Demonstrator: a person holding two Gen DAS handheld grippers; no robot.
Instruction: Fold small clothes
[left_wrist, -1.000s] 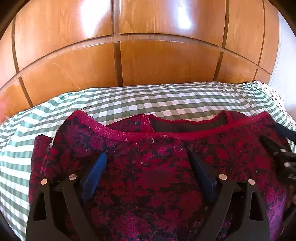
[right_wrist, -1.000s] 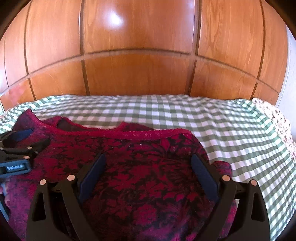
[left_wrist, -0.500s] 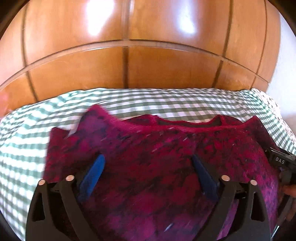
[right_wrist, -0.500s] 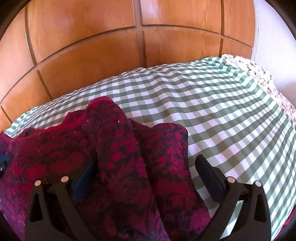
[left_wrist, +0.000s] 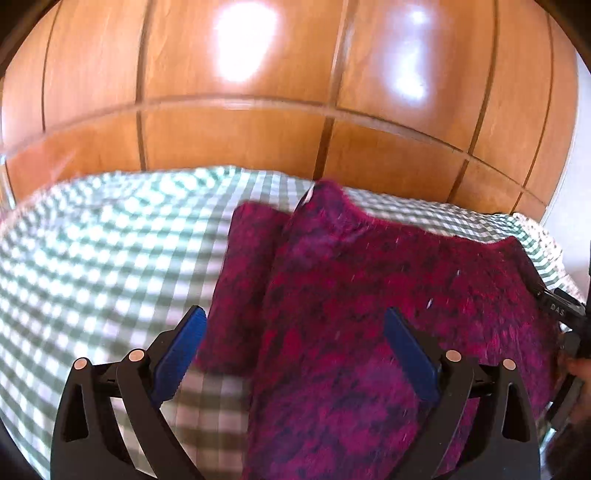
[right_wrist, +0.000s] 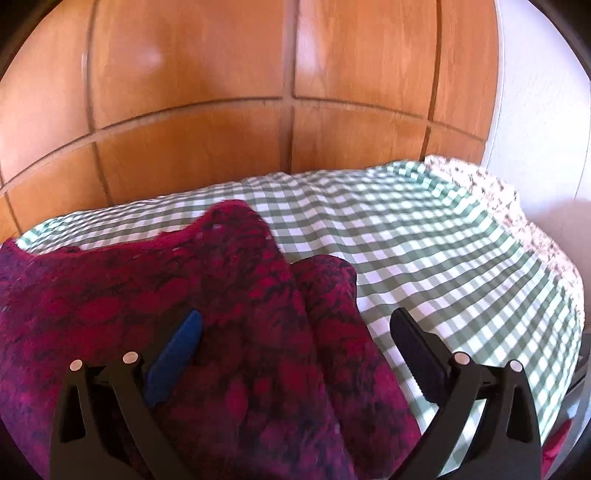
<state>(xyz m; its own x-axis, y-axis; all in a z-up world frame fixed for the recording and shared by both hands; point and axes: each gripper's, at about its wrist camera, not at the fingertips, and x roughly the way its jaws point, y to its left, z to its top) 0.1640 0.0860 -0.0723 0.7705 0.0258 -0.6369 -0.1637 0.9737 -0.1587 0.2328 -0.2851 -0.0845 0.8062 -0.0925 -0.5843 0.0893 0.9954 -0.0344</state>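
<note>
A small red and black patterned sweater (left_wrist: 369, 306) lies on the green checked cloth (left_wrist: 92, 258). In the left wrist view its left sleeve (left_wrist: 243, 280) hangs beside the body, and my left gripper (left_wrist: 295, 339) is open, its fingers spread over the sweater's left edge. In the right wrist view the sweater (right_wrist: 147, 295) fills the lower left, with the right sleeve (right_wrist: 332, 310) folded alongside. My right gripper (right_wrist: 295, 343) is open, its fingers spread over the sweater's right edge. The right gripper's body (left_wrist: 561, 314) shows at the left view's right edge.
A wooden panelled wall (left_wrist: 295, 92) stands right behind the checked cloth (right_wrist: 424, 240). A speckled fabric (right_wrist: 517, 206) lies along the cloth's right edge, next to a white wall (right_wrist: 546, 92).
Both grippers have swung outward: the left view turned left, the right view turned right. The sweater's shoulders are now bunched, with each sleeve lying alongside the body.
</note>
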